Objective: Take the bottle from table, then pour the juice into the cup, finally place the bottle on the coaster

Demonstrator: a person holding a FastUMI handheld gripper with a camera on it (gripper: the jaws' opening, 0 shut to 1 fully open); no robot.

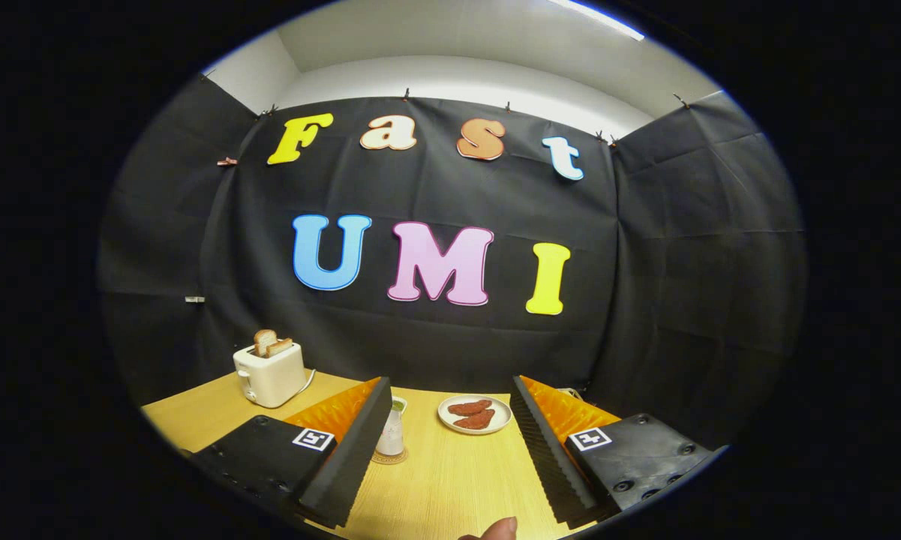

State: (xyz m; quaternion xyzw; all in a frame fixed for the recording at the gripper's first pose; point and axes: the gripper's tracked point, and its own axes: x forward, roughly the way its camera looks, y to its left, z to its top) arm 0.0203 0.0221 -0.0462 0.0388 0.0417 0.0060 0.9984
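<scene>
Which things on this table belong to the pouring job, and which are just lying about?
Belong to the job:
- bottle, standing on the coaster beside one of the open fingers
- gripper, holding nothing

Just lying about:
- toaster with toast
- plate with two reddish pieces of food

Table [450,480]: toaster [270,373]; plate [475,414]; coaster [390,457]

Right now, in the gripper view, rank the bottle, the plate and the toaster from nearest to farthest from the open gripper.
1. Bottle, on its coaster, beside the left finger of the gripper.
2. Plate, ahead between the fingers.
3. Toaster, far left by the wall.
</scene>
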